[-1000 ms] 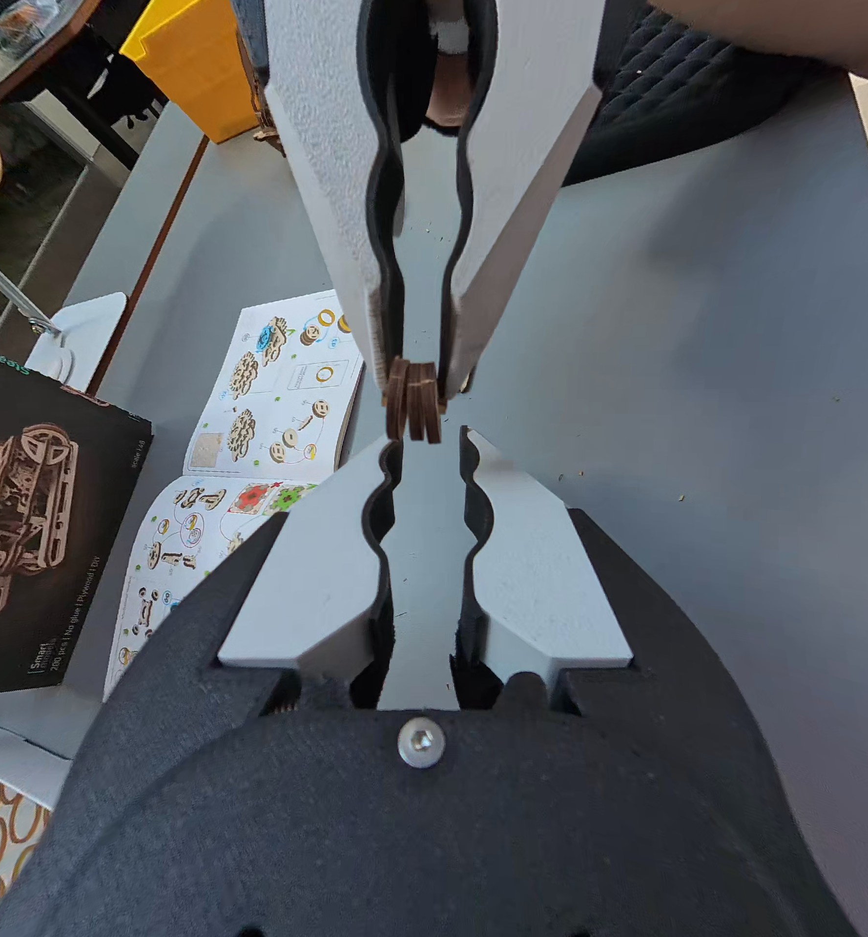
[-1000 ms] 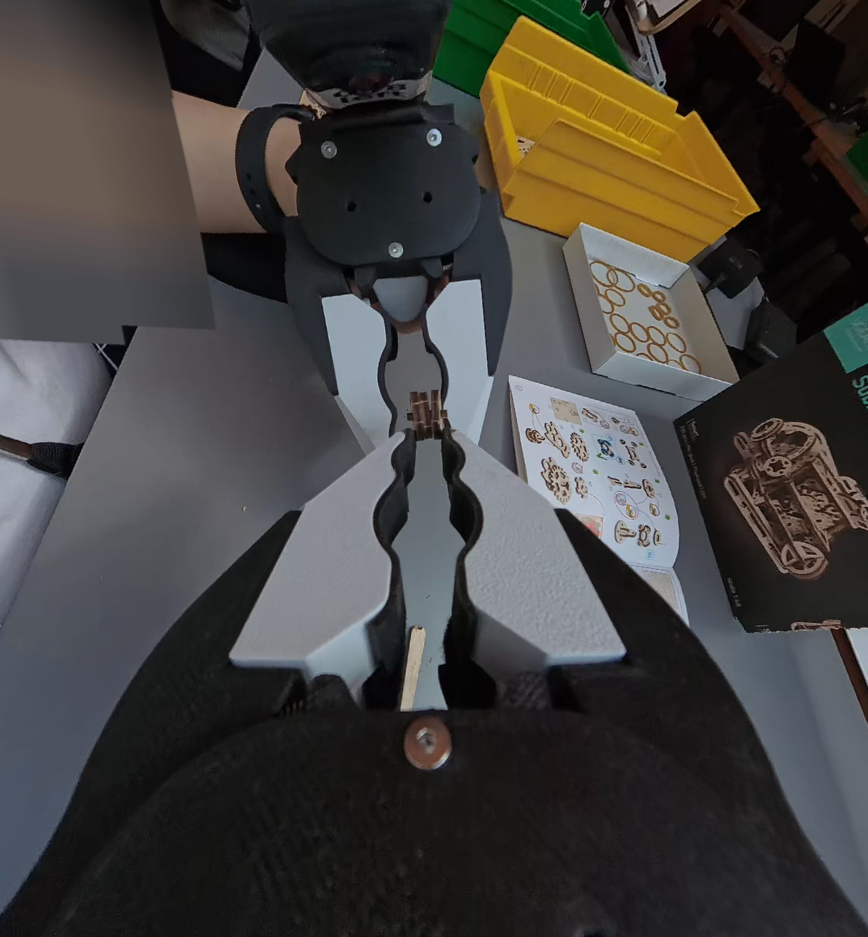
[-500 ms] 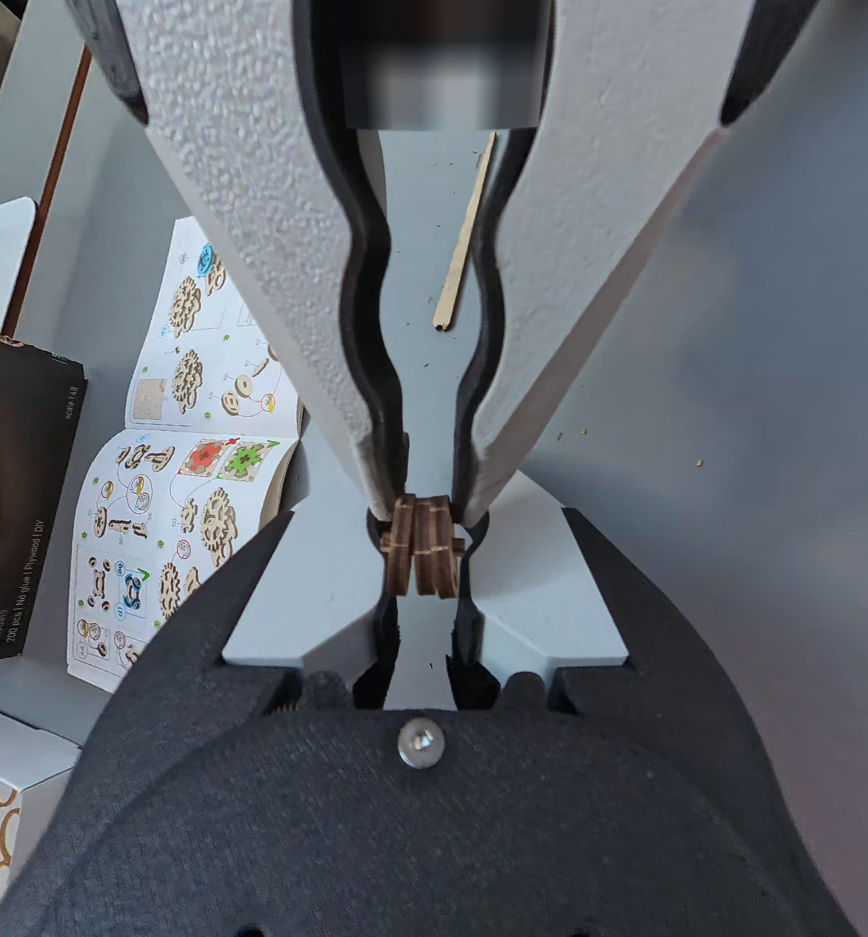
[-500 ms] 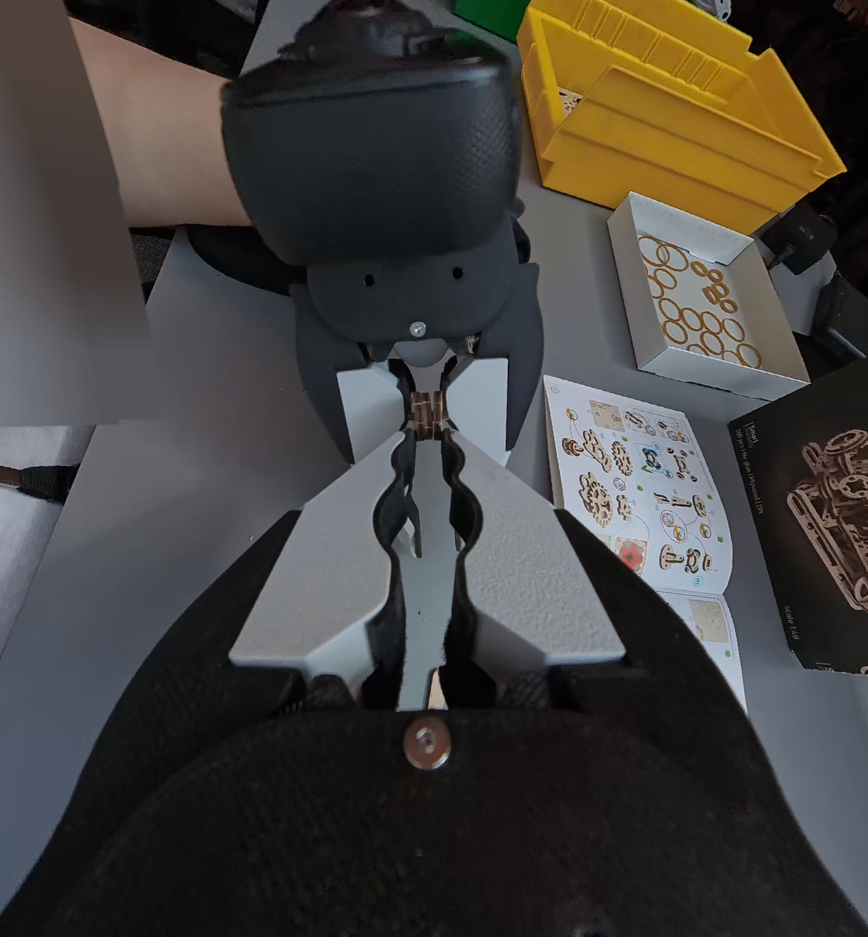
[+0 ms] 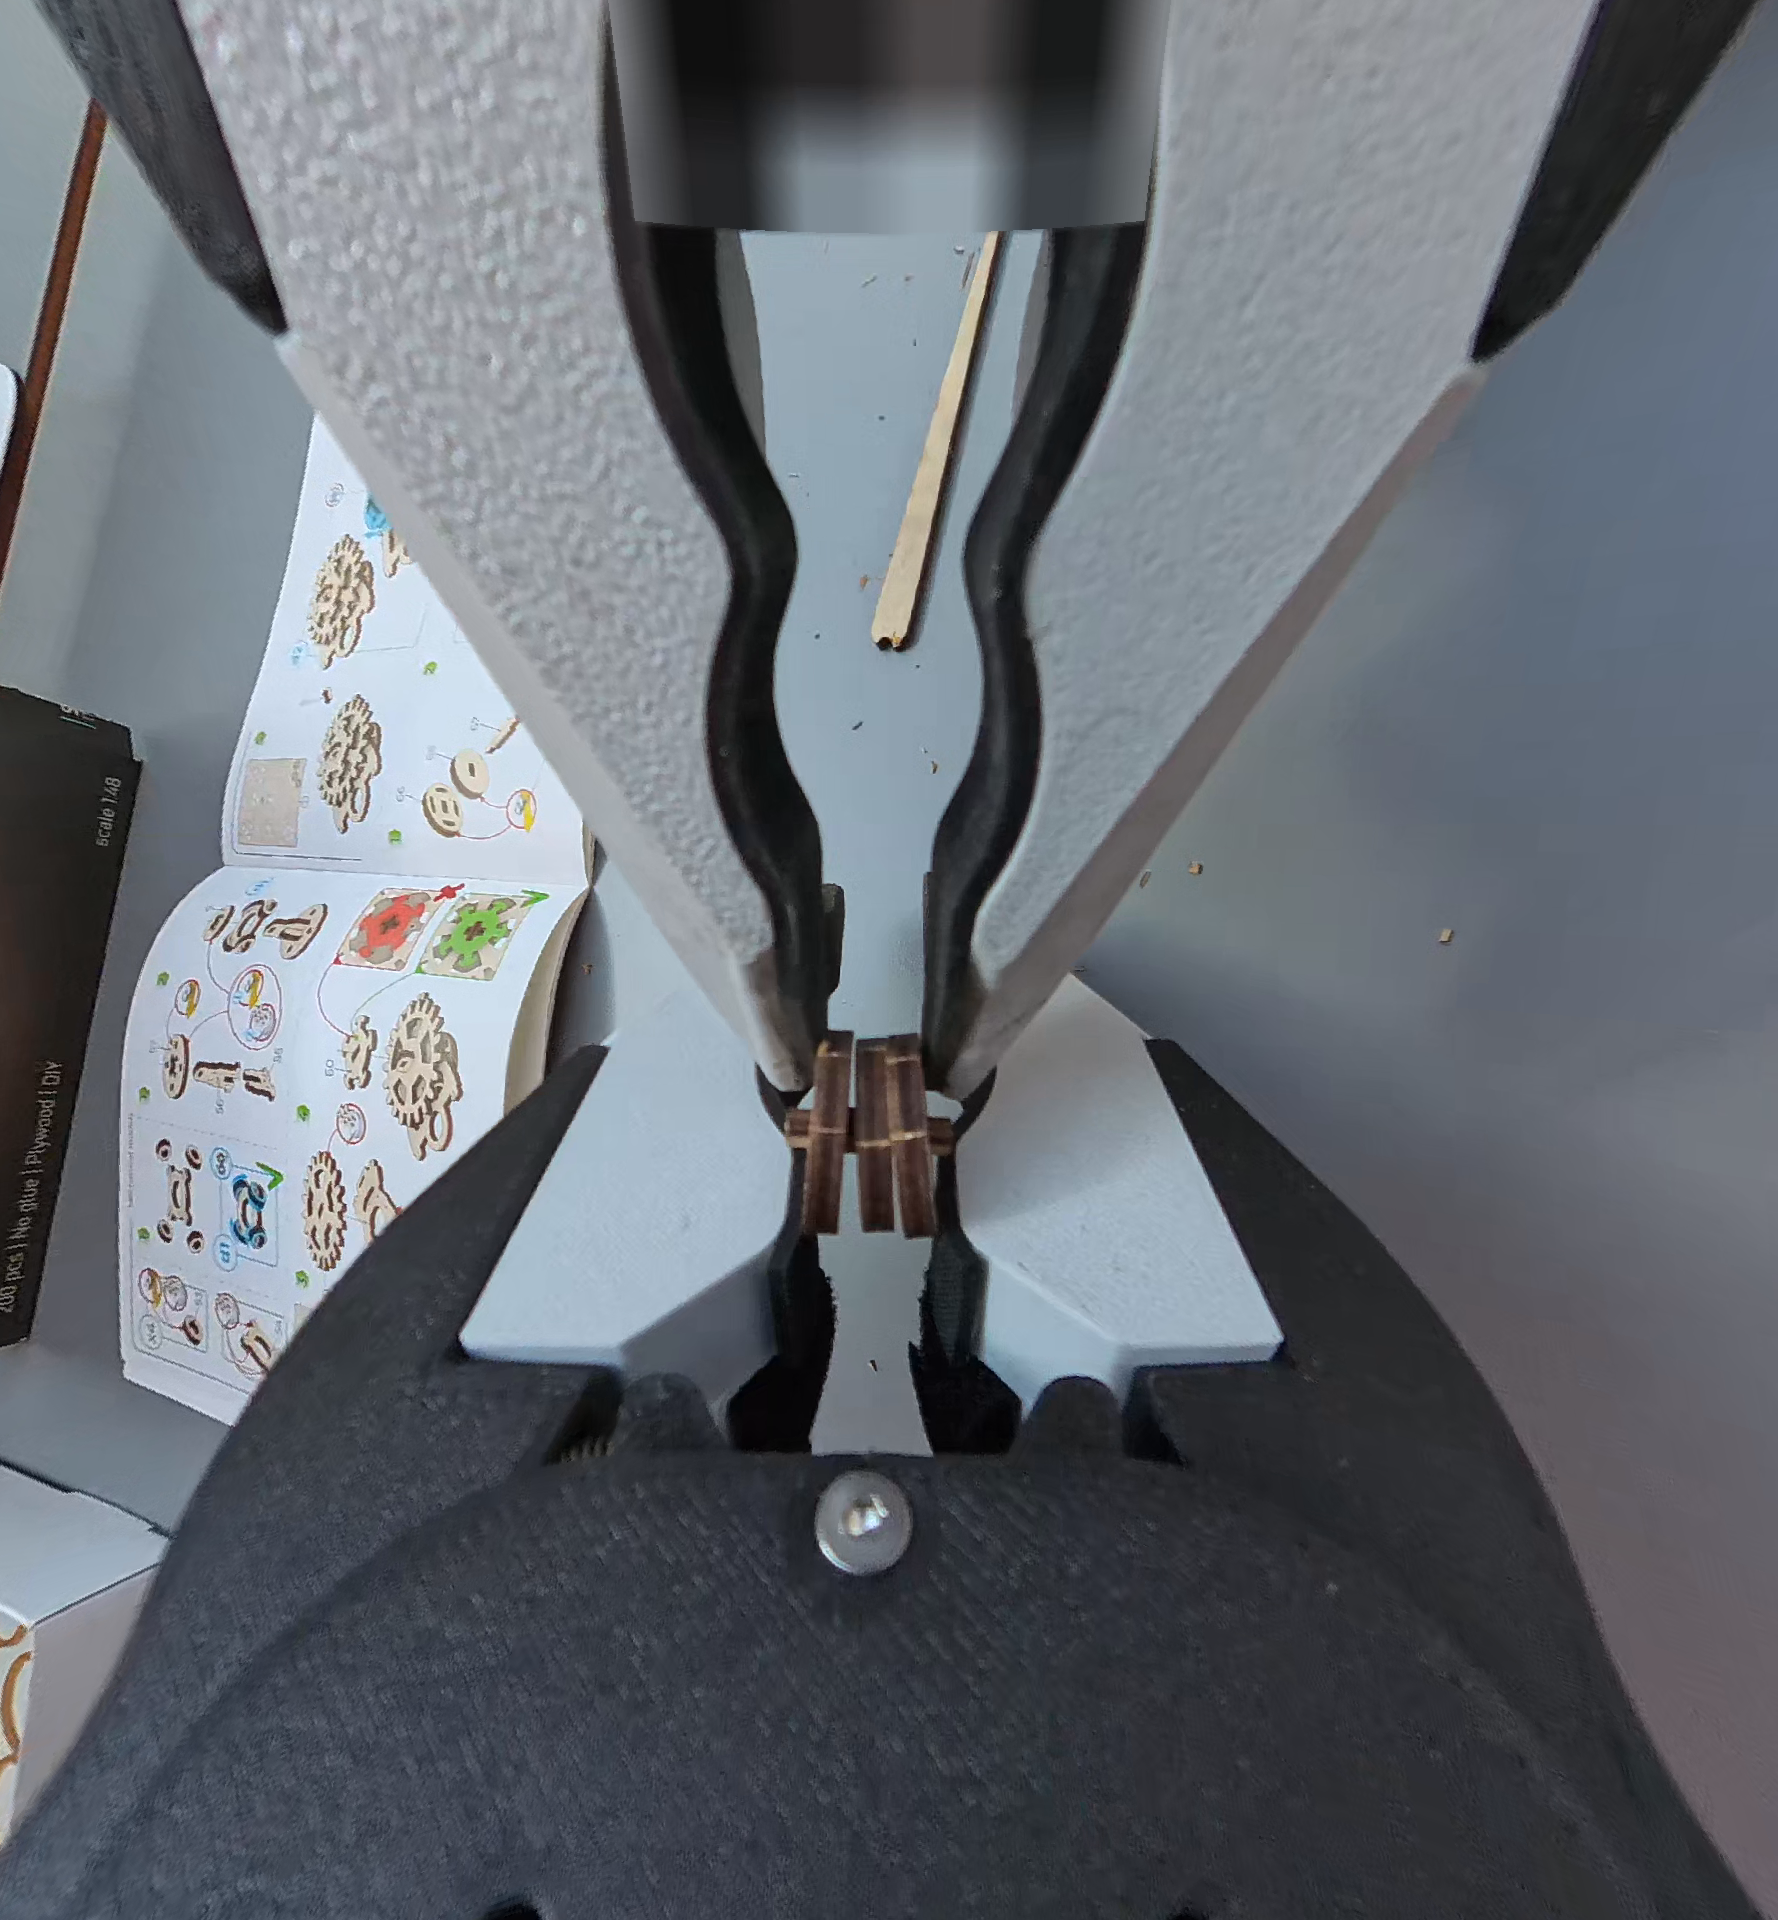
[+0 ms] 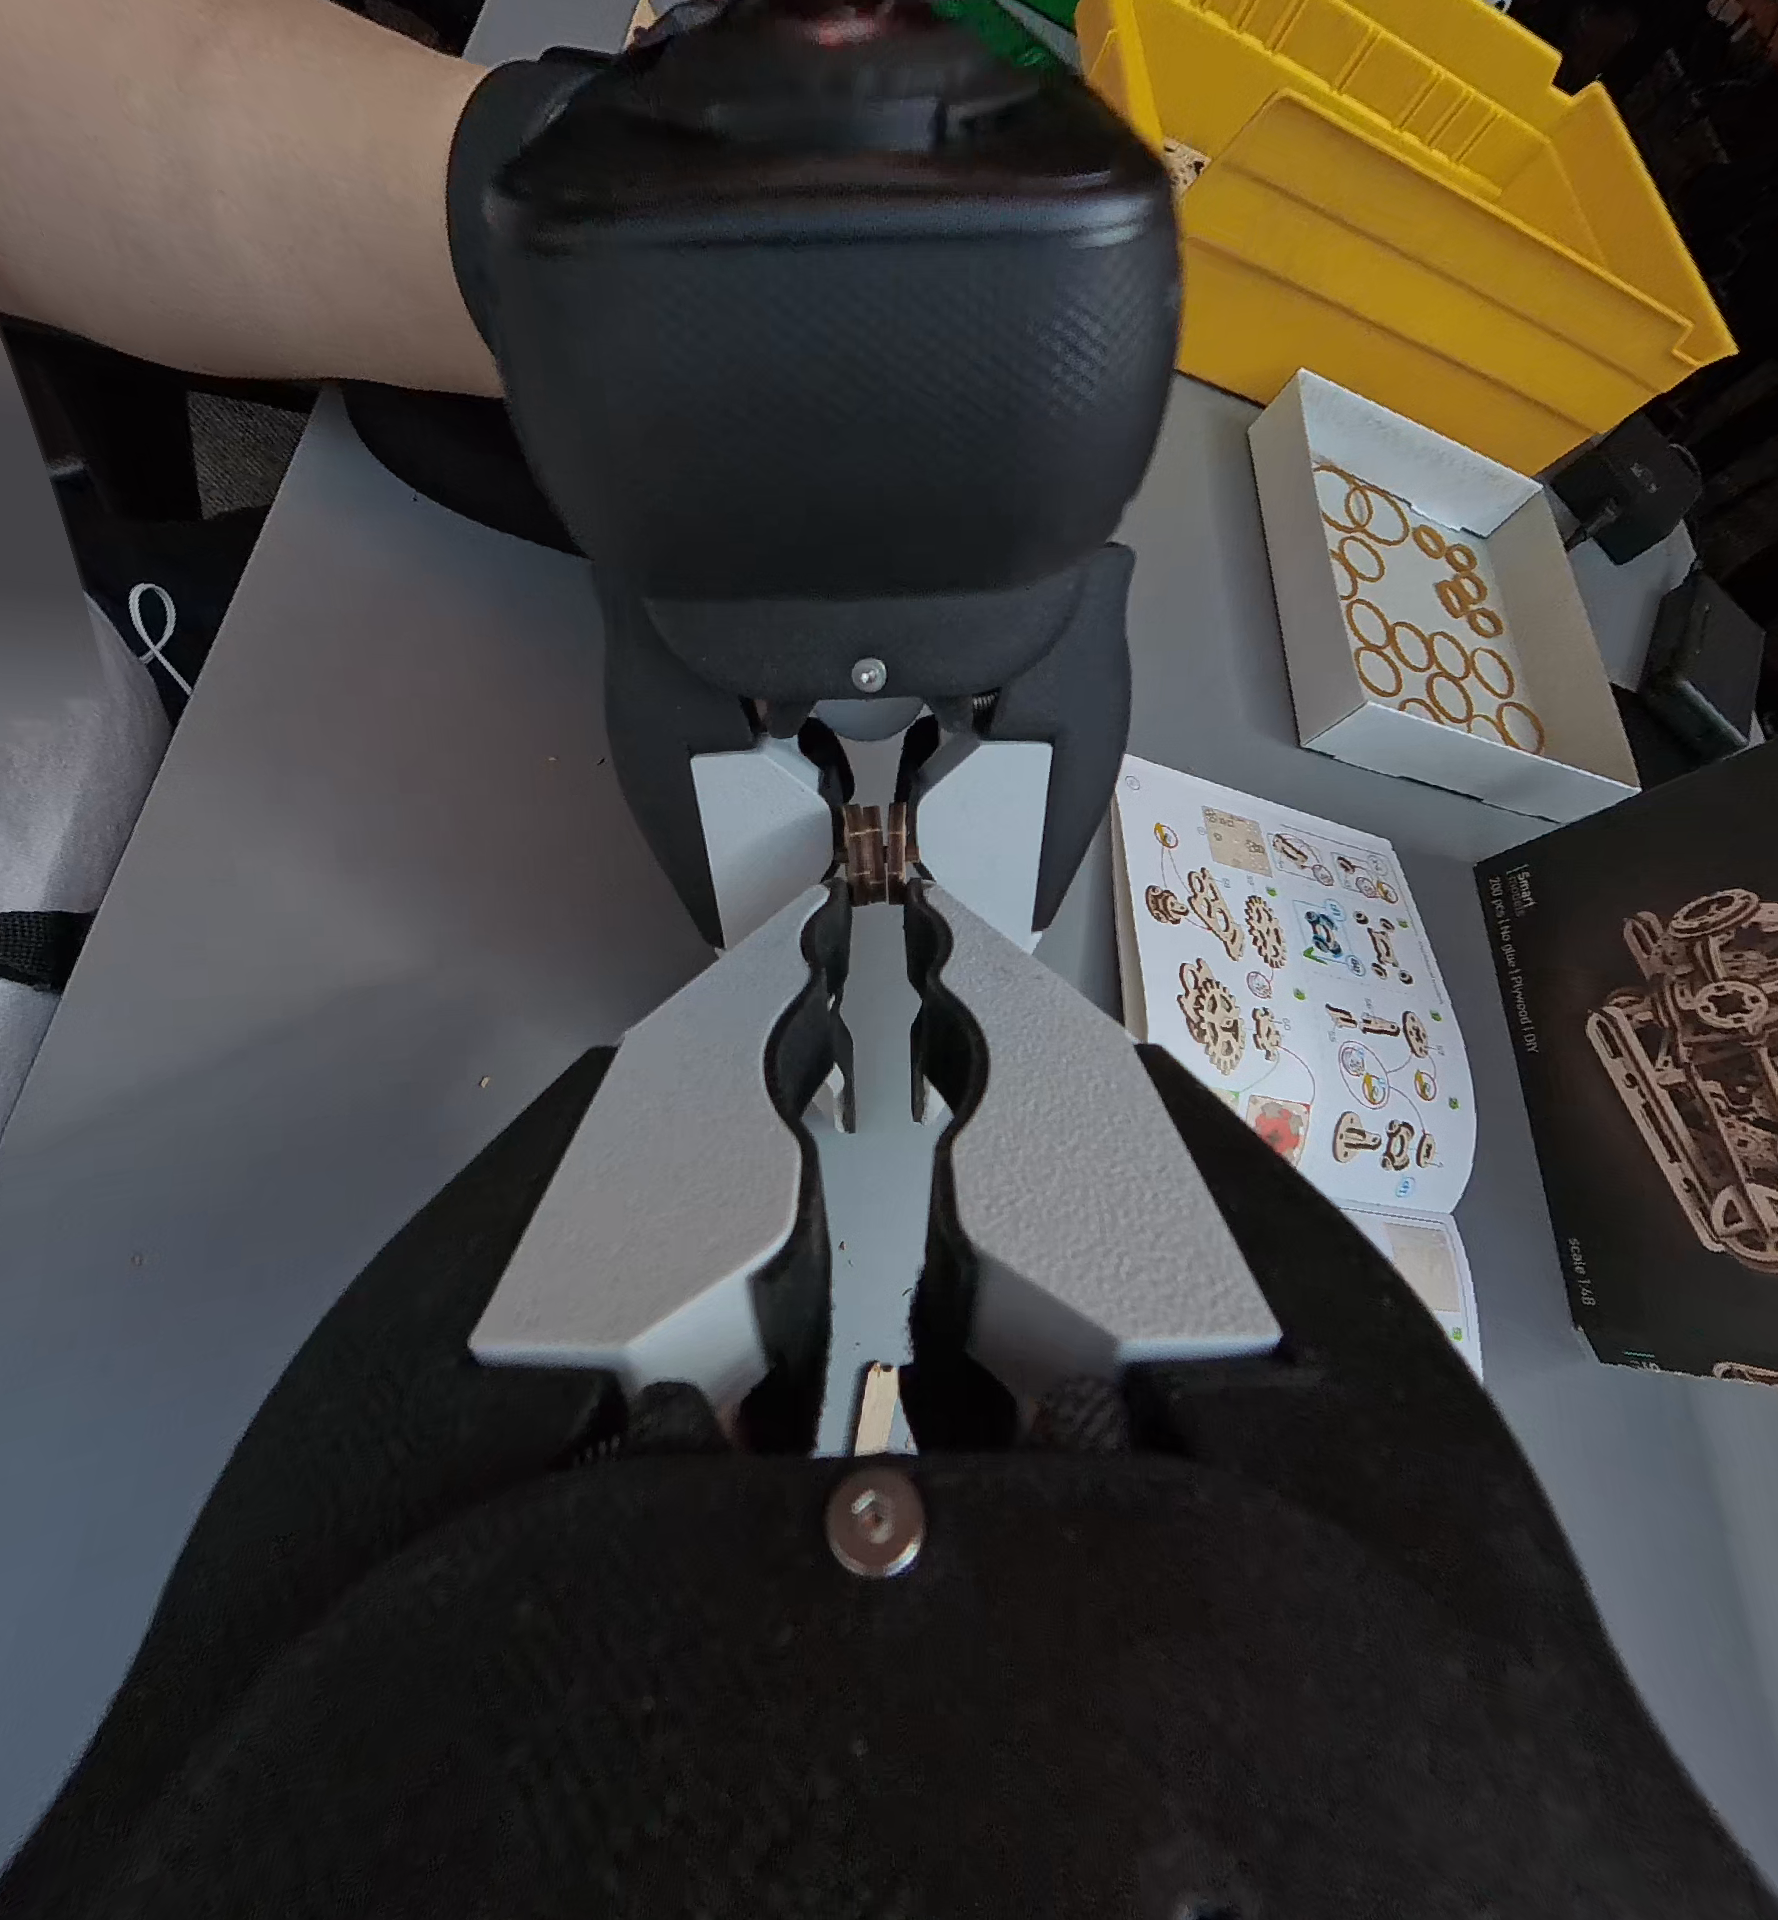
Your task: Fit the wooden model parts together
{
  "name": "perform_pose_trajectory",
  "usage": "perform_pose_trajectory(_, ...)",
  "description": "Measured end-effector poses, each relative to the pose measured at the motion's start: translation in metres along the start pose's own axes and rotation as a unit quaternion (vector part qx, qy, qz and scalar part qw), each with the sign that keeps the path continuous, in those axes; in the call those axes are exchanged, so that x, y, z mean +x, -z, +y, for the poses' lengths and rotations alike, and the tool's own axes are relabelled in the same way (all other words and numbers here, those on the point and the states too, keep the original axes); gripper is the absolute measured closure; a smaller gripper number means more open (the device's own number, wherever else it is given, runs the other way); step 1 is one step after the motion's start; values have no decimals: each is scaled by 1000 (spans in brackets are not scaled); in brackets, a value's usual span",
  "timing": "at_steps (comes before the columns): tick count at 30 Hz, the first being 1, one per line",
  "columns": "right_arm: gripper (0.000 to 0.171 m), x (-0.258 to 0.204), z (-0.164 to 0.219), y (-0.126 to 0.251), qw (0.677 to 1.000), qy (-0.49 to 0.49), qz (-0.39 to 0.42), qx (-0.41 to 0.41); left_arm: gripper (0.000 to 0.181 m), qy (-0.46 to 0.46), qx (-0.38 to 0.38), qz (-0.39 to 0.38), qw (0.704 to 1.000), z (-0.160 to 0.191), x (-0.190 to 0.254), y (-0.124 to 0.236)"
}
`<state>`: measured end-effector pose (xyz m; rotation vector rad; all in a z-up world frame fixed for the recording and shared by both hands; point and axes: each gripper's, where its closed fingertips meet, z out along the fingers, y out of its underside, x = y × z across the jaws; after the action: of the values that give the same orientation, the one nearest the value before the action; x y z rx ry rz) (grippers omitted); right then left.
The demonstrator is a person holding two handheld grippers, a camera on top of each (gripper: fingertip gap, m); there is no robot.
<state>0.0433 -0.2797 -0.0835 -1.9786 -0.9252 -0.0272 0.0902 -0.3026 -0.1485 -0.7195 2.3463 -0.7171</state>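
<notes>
A small stack of three brown wooden discs on a short axle (image 5: 869,1138) hangs above the grey table (image 5: 1539,987). My right gripper (image 5: 869,1049) comes in from the top of the left wrist view and is shut on the upper half of the stack. My left gripper (image 5: 869,1112) faces it. The stack sits between its jaws, and its black pads (image 5: 800,1278) touch the axle ends. The right wrist view shows the same stack (image 6: 872,854), with my right gripper (image 6: 872,896) below it and my left gripper (image 6: 872,816) above. One disc stands slightly apart from the other two.
A thin wooden stick (image 5: 932,457) lies on the table under the grippers. An open instruction booklet (image 6: 1280,987), a black model box (image 6: 1695,1039), a white box of wooden rings (image 6: 1436,753) and yellow bins (image 6: 1384,229) are on one side. A person's forearm (image 6: 189,208) is behind the left gripper.
The grippers have closed in on each other. The stack in the right gripper has moved from in front of the left fingertips to between the left jaws, which have narrowed.
</notes>
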Motion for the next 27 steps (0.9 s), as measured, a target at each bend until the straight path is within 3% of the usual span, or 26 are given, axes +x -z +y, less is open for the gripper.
perform_pose_trajectory(1, 162, -2, 2, -1, 1000, 5, -3, -4, 167, -4, -5, 2, 1000, 2, 2, -2)
perform_pose_trajectory(27, 160, -6, 14, -3, 1000, -2, -21, -13, 173, -19, -27, 6, 999, 6, 6, -12)
